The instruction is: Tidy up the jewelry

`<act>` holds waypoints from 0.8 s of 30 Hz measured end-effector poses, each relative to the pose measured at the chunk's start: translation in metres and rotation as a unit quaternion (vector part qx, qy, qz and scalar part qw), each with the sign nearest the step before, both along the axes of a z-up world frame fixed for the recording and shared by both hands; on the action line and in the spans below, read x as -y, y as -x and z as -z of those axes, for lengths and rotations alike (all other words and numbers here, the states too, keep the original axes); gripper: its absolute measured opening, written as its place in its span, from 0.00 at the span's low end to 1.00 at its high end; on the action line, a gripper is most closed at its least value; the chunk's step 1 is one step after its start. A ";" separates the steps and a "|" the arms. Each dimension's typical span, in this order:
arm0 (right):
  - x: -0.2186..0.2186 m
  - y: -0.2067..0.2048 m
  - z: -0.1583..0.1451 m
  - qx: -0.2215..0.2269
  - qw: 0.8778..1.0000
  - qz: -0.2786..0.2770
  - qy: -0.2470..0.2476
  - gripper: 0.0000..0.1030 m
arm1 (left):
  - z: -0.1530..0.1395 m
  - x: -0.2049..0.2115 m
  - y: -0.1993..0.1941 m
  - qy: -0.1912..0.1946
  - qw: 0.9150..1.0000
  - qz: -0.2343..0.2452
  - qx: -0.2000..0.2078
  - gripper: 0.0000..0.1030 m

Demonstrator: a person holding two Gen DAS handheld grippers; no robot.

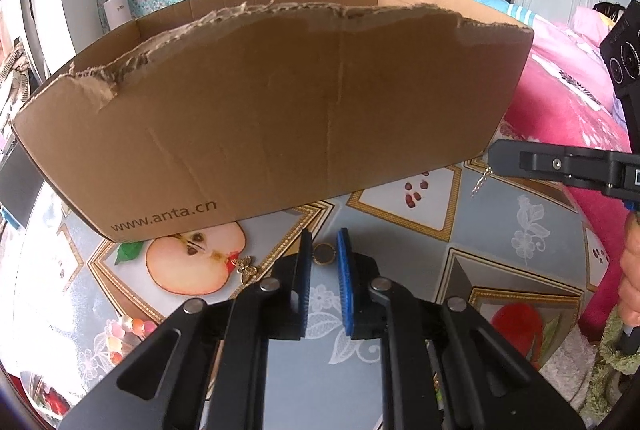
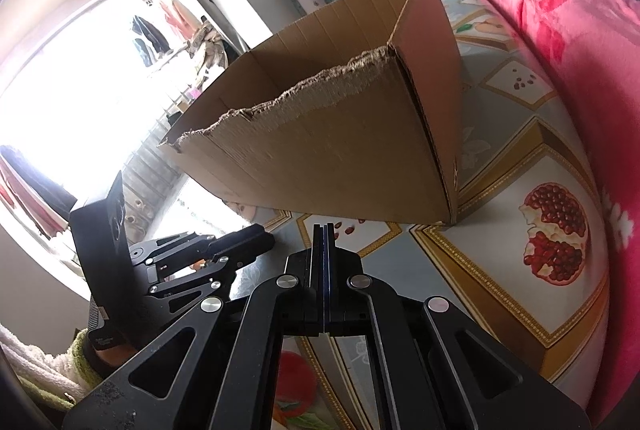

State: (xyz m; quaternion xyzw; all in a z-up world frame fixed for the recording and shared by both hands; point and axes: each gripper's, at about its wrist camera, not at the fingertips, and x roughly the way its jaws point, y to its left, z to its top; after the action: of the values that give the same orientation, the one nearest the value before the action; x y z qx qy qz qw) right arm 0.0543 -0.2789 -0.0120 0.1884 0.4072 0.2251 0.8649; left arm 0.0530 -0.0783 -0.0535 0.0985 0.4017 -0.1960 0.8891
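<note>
Left hand-held gripper stands narrowly parted around a gold ring lying on the fruit-patterned surface, pads not visibly pressing it. Right hand-held gripper is fully closed, pinching a thin chain. Behind stands the torn cardboard box; a butterfly brooch lies left.

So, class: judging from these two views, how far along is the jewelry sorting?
Done: nothing provable; the box interior is hidden. In hand: the left gripper brackets a gold ring; the right gripper is shut, with a chain dangling at it. Left: the butterfly charm and beads on the table.
</note>
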 end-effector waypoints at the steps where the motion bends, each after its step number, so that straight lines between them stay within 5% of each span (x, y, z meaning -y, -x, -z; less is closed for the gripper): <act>1: 0.000 0.000 -0.001 0.001 1.000 0.000 0.000 0.00 | -0.001 -0.001 0.000 0.003 1.000 0.000 0.000 0.11; 11: 0.006 0.009 -0.029 0.032 0.999 -0.001 -0.032 0.00 | -0.024 -0.026 0.015 0.053 0.999 0.006 0.011 0.11; 18: 0.014 0.009 -0.070 0.071 0.996 -0.008 -0.057 0.00 | -0.072 -0.050 0.035 0.116 0.992 0.025 0.048 0.11; 24: 0.003 -0.008 -0.117 0.123 0.992 -0.026 -0.015 0.00 | -0.120 -0.056 0.027 0.154 0.984 0.051 0.077 0.11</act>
State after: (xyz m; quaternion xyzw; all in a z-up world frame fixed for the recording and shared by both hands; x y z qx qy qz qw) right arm 0.0624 -0.2820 0.1052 0.1617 0.2990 0.2755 0.8992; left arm 0.0262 -0.0222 0.0665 -0.0048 0.2915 -0.2923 0.9108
